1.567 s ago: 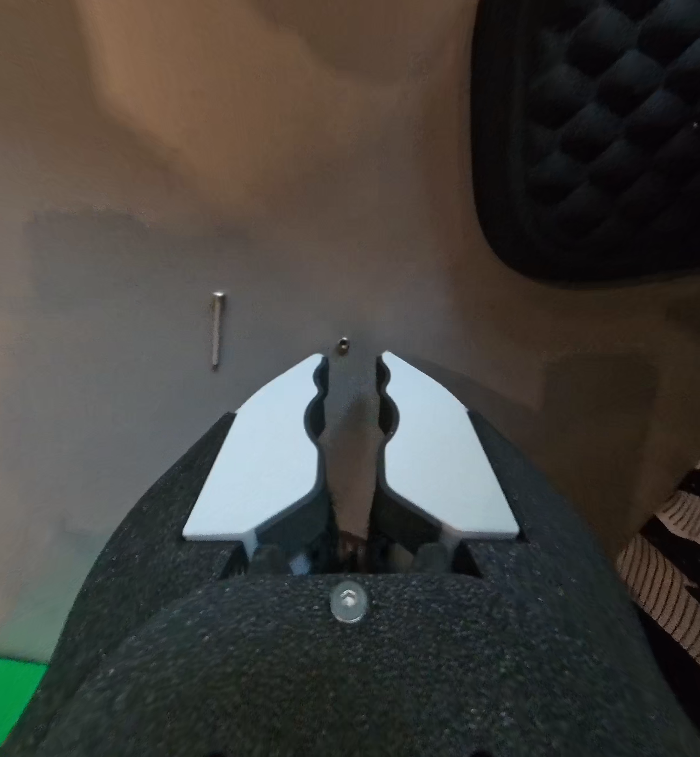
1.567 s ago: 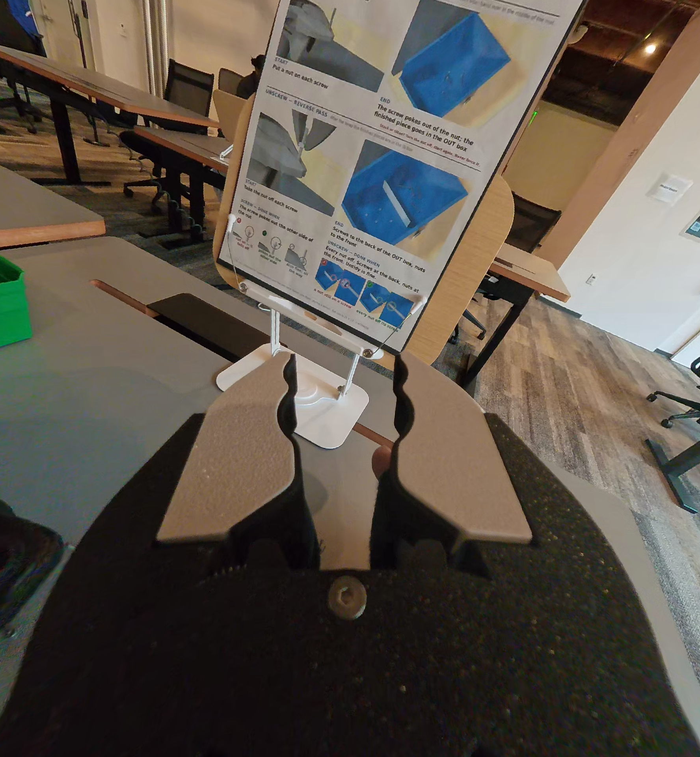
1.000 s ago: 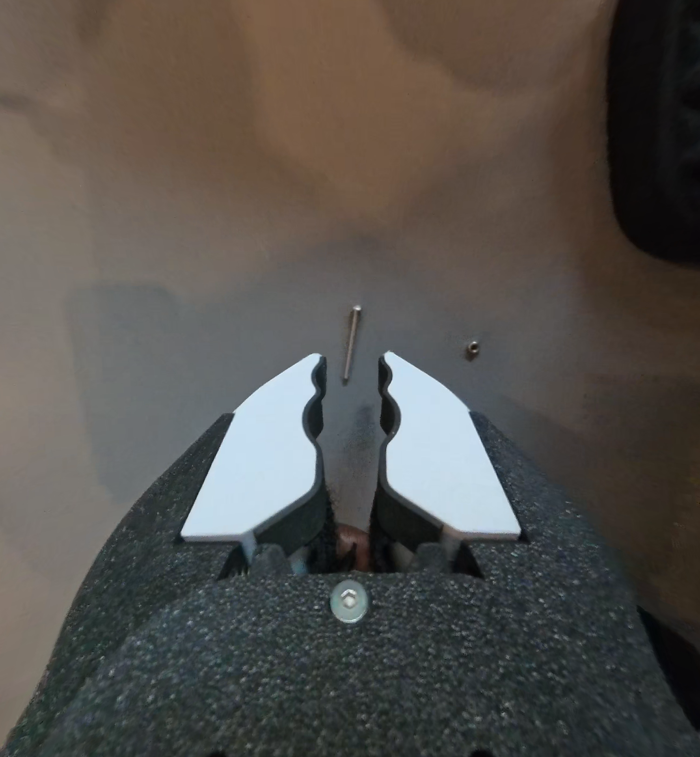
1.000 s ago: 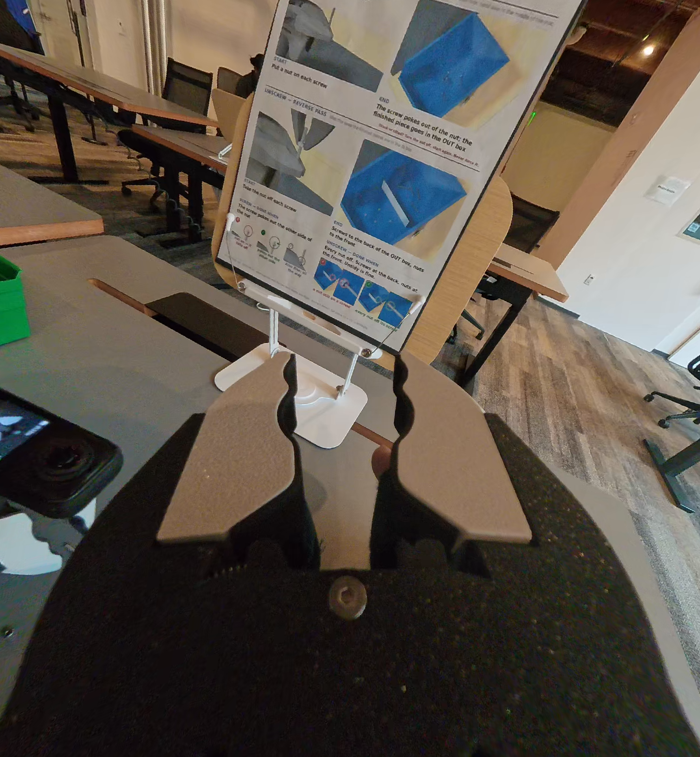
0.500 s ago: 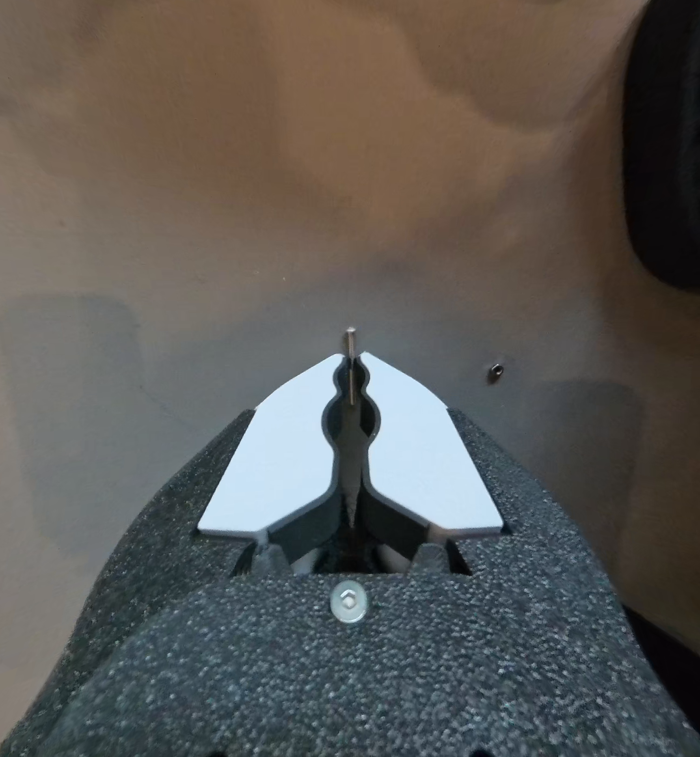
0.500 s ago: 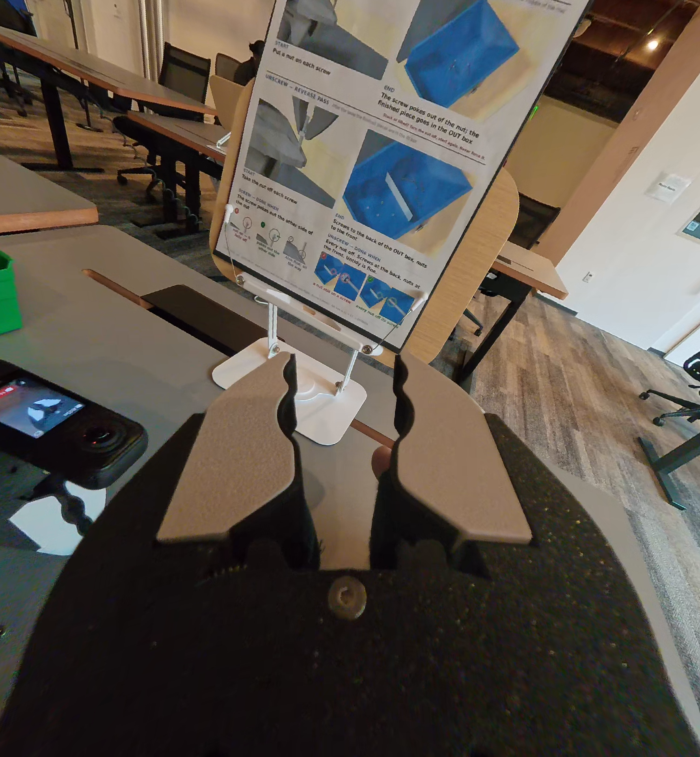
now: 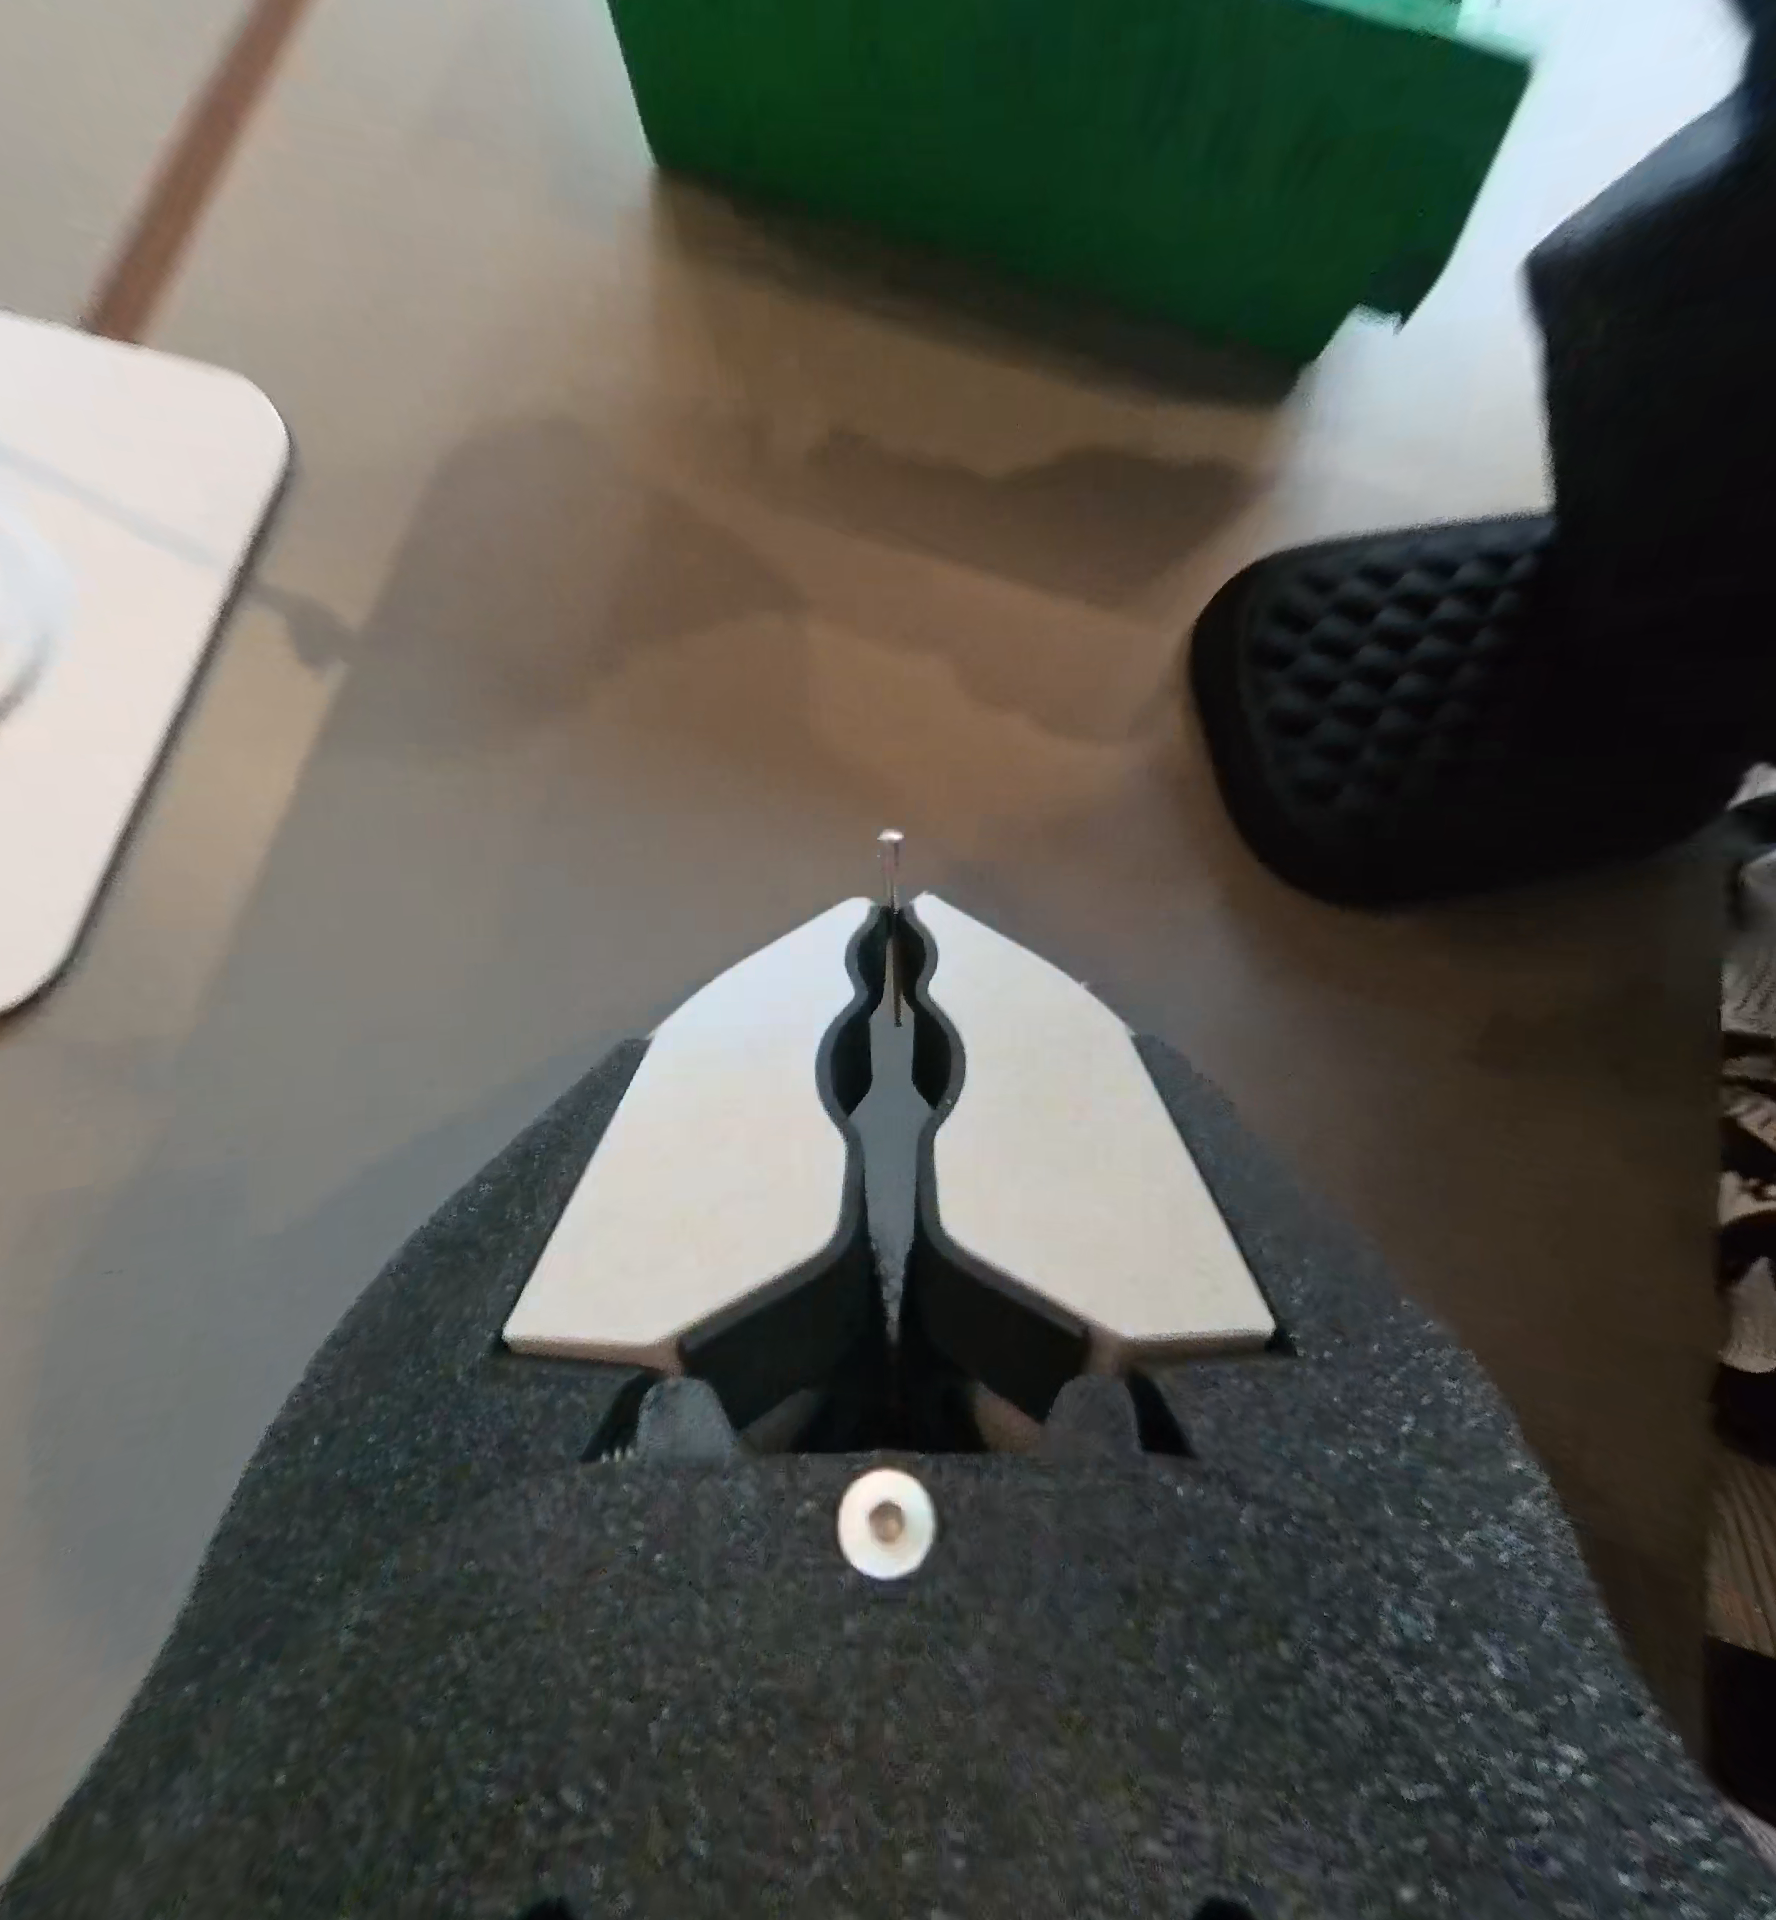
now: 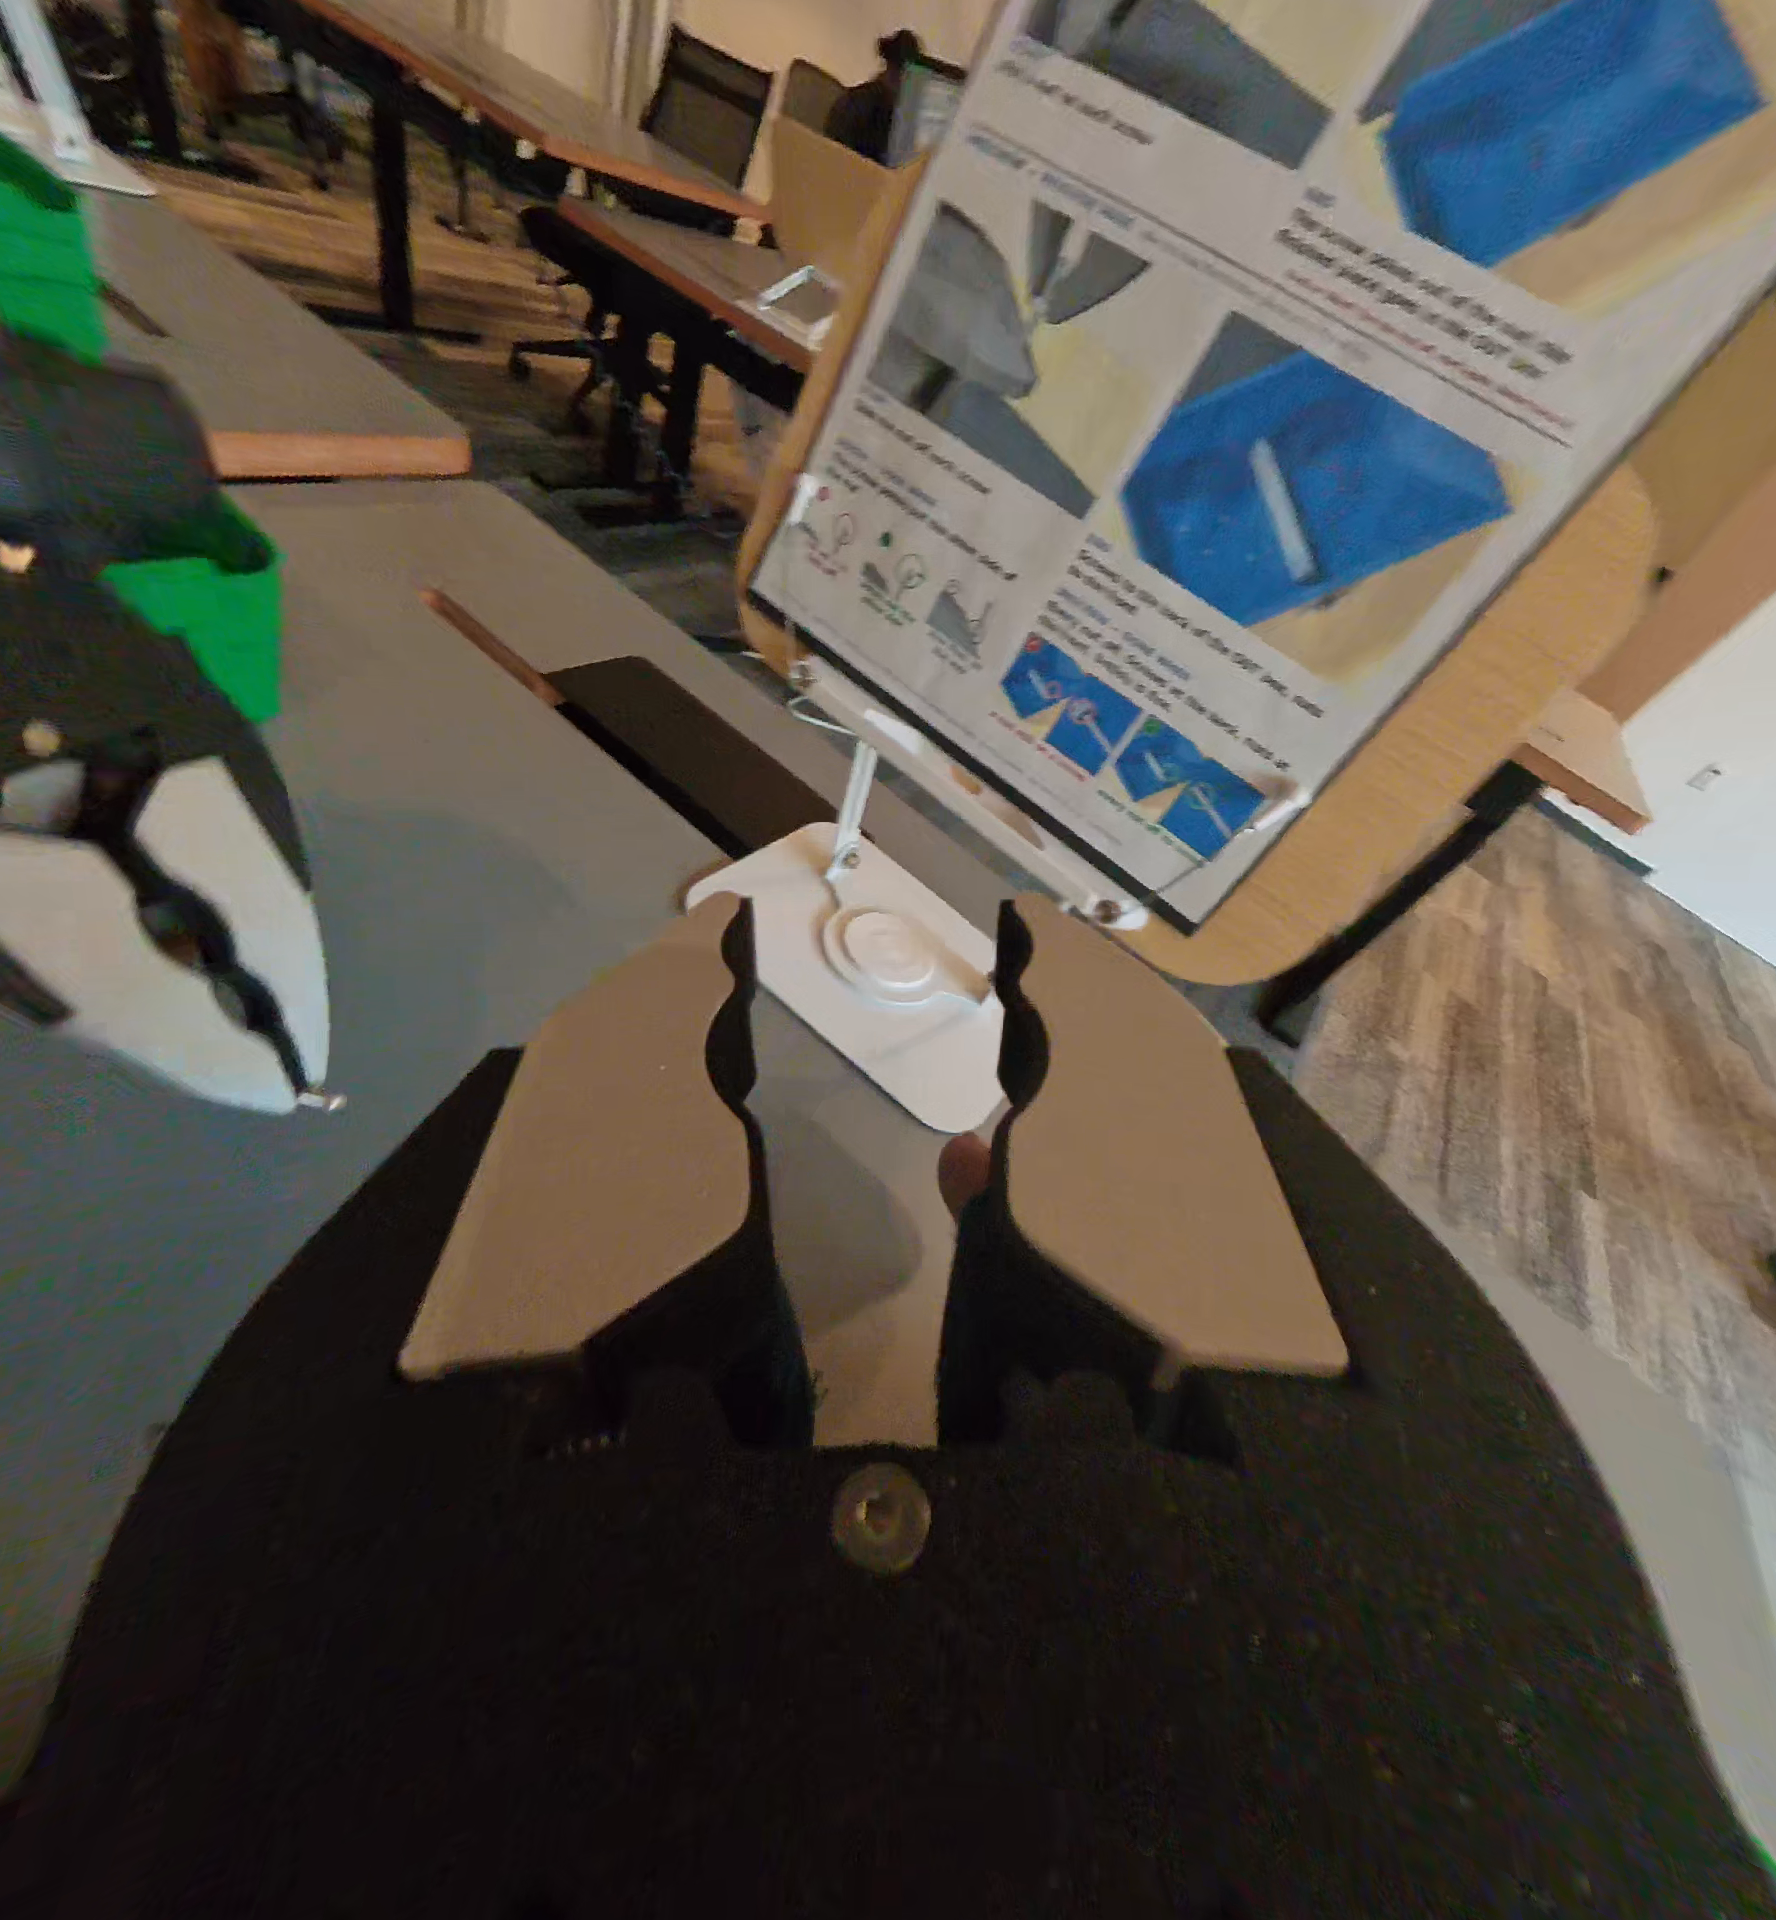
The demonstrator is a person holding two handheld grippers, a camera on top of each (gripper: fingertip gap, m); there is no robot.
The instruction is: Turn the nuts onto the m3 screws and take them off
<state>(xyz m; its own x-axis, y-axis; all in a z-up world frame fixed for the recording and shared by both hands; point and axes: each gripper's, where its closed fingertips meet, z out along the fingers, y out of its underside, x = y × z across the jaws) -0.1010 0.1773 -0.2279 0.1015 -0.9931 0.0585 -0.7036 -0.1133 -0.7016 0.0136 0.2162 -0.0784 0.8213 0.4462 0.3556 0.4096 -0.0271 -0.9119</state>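
Left wrist view: left gripper point(image 7: 894, 906) fingers clamp a screw point(image 7: 890, 868); right gripper point(image 8: 873, 940) fingers stand apart.

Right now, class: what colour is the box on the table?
Green box, clearest in the left wrist view.

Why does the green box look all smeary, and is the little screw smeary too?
Left wrist view: the green box and white stand base are streaked by motion blur, while the screw pinched in the left gripper stays fairly sharp. Right wrist view: the instruction sheet is soft, and the wide lens bends the table edges.
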